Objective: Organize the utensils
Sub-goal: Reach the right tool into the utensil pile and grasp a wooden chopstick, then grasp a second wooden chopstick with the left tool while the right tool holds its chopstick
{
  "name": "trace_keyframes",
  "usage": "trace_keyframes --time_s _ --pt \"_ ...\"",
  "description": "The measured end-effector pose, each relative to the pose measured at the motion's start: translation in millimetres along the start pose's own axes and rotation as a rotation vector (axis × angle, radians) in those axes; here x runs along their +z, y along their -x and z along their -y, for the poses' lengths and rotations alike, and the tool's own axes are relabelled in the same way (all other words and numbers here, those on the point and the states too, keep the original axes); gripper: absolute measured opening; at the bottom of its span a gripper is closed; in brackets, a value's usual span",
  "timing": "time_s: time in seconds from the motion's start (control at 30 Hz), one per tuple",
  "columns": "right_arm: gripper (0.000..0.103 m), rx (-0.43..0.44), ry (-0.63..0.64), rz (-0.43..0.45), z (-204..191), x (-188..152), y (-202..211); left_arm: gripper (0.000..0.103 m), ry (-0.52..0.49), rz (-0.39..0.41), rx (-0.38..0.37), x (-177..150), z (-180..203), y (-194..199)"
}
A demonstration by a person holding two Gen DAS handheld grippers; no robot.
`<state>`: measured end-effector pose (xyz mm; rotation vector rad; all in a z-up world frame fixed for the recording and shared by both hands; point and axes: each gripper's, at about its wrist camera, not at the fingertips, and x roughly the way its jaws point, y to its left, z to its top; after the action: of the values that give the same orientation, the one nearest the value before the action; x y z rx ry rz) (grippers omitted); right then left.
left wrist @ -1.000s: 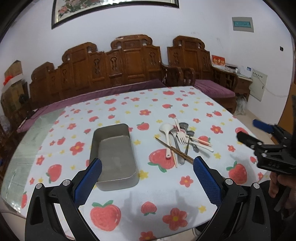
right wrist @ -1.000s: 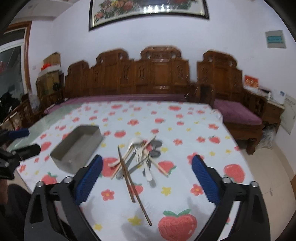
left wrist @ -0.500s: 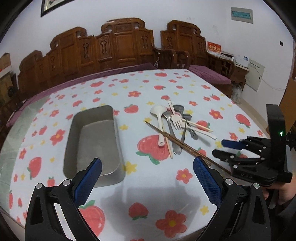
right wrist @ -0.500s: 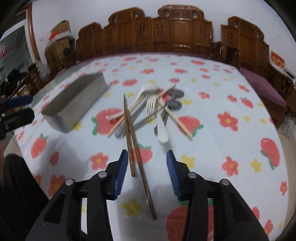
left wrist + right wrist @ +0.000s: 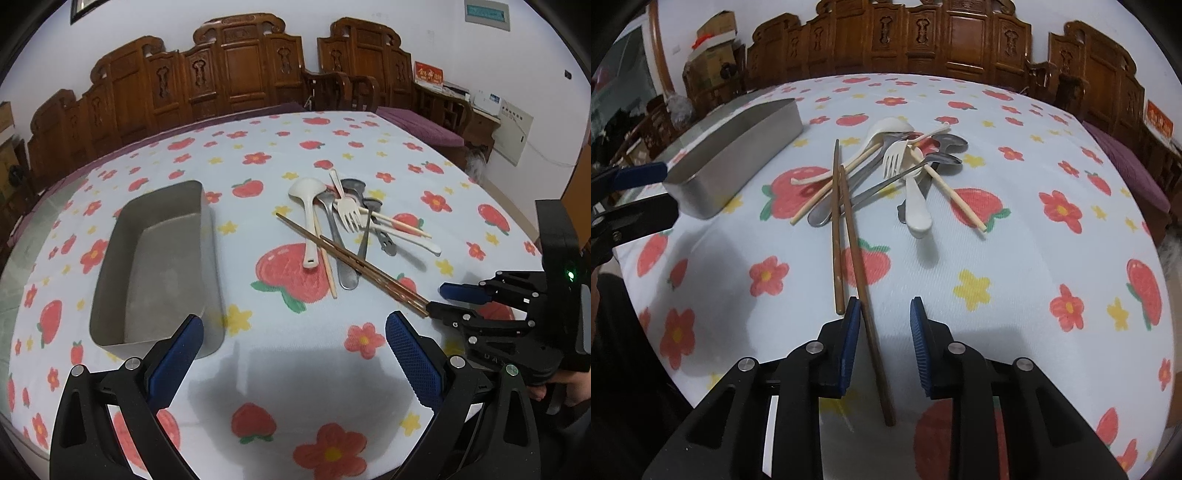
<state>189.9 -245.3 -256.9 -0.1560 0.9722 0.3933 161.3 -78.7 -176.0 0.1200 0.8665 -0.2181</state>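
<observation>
A pile of utensils (image 5: 343,218) lies on the strawberry tablecloth: white ladle (image 5: 308,206), white fork (image 5: 895,158), metal spoons (image 5: 945,142), pale chopsticks and two brown chopsticks (image 5: 846,229). A grey metal tray (image 5: 159,262) sits left of the pile, empty. My right gripper (image 5: 884,317) is low over the table, partly open, with one brown chopstick (image 5: 871,332) between its pads (image 5: 851,332) and the other just left of it. It also shows in the left wrist view (image 5: 443,299). My left gripper (image 5: 293,343) is wide open and empty near the tray's front end.
The round table's front edge (image 5: 258,461) is close below my left gripper. Carved wooden benches (image 5: 236,70) with purple cushions stand behind the table. A cabinet (image 5: 480,122) stands at the right wall.
My right gripper has gone down and forward over the near ends of the brown chopsticks, its jaws narrower than a second ago. My left gripper has moved closer to the tray.
</observation>
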Motion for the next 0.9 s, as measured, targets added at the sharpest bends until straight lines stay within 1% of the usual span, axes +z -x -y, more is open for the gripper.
trace_keyframes --time_s 0.03,0.1,0.13,0.17,0.3,0.4,0.5,0.63,0.67,0.73,0.87,0.9 --pt "0.029 -0.01 0.015 0.0 -2.0 -0.6 0.1 0.095 0.003 -0.005 0.002 0.1 1.0 -2.2" --pt "0.02 -0.027 0.046 0.003 -5.1 -1.7 0.3 0.095 0.007 -0.012 0.004 0.8 1.4 -5.9" --pt "0.01 -0.02 0.048 0.005 -4.6 -1.9 0.4 0.095 0.008 -0.015 0.005 1.0 1.9 -6.8" --pt "0.009 -0.023 0.051 0.007 -4.4 -2.2 0.7 0.095 0.01 -0.018 0.008 1.8 3.3 -8.6" --pt "0.006 0.005 0.052 0.015 -1.9 -3.8 2.6 0.095 0.015 -0.029 0.01 5.7 9.1 -15.0" --pt "0.006 0.026 0.031 0.03 1.4 -3.6 6.2 0.095 0.023 -0.037 0.006 8.7 14.3 -21.3" --pt "0.006 0.048 -0.003 0.086 6.2 1.1 19.1 0.095 0.039 -0.045 -0.003 12.1 19.1 -28.8" --pt "0.006 0.032 -0.048 0.157 14.9 5.2 35.1 0.095 0.053 -0.052 -0.018 15.9 30.0 -39.4" --pt "0.006 0.027 -0.06 0.172 17.6 6.1 38.3 0.094 0.054 -0.054 -0.025 16.9 32.8 -41.9" --pt "0.006 0.011 -0.081 0.206 23.3 7.5 45.3 0.085 0.056 -0.069 -0.038 18.6 40.7 -49.4" --pt "0.006 -0.011 -0.116 0.237 34.1 8.5 50.7 0.08 0.061 -0.09 -0.053 20.5 53.8 -64.9" --pt "0.006 -0.014 -0.121 0.237 36.4 8.9 49.9 0.073 0.066 -0.098 -0.055 20.6 55.8 -68.3"
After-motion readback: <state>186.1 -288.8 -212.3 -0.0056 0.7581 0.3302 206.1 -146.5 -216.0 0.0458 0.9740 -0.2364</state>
